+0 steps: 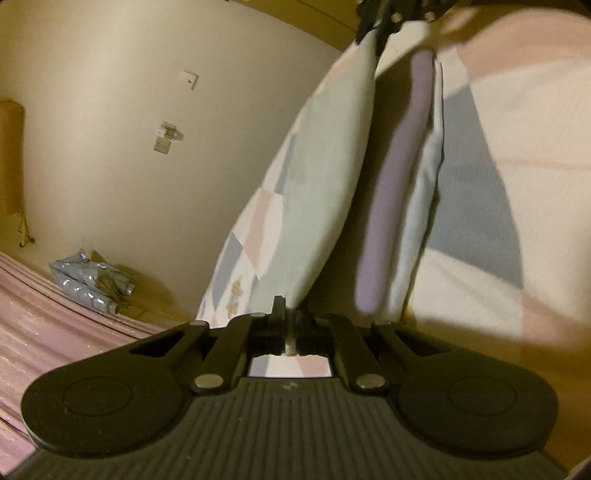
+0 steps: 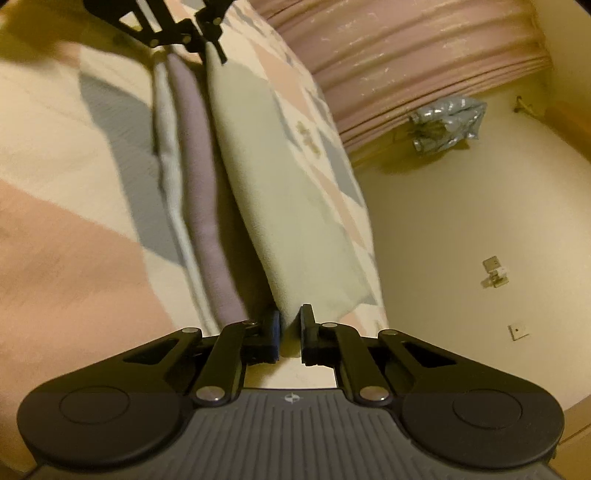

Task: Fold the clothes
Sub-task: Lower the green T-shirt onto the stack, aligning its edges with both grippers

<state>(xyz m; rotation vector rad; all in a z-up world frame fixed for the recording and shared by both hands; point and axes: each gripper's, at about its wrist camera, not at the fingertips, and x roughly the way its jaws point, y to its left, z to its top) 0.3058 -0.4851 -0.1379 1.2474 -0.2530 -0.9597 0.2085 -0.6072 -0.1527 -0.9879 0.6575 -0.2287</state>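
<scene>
A pale green garment [image 1: 332,184] is stretched taut between my two grippers above the bed. In the left wrist view my left gripper [image 1: 290,321] is shut on its near end, and my right gripper [image 1: 384,22] pinches the far end at the top of the frame. In the right wrist view my right gripper [image 2: 290,328] is closed on the garment [image 2: 266,184], with the left gripper [image 2: 199,37] holding the far end. Beside the green panel run a lilac fold [image 1: 395,184] [image 2: 203,184] and a pale white-blue fold [image 2: 166,155]. I cannot tell whether these hang or rest on the bed.
Under the garment lies a patchwork bed cover [image 1: 517,110] [image 2: 74,221] in pink, grey and cream. A pink curtain [image 1: 55,314] [image 2: 406,55] hangs past the bed. A silvery bag [image 1: 92,280] [image 2: 447,118] sits by the cream wall, which carries sockets [image 1: 162,144].
</scene>
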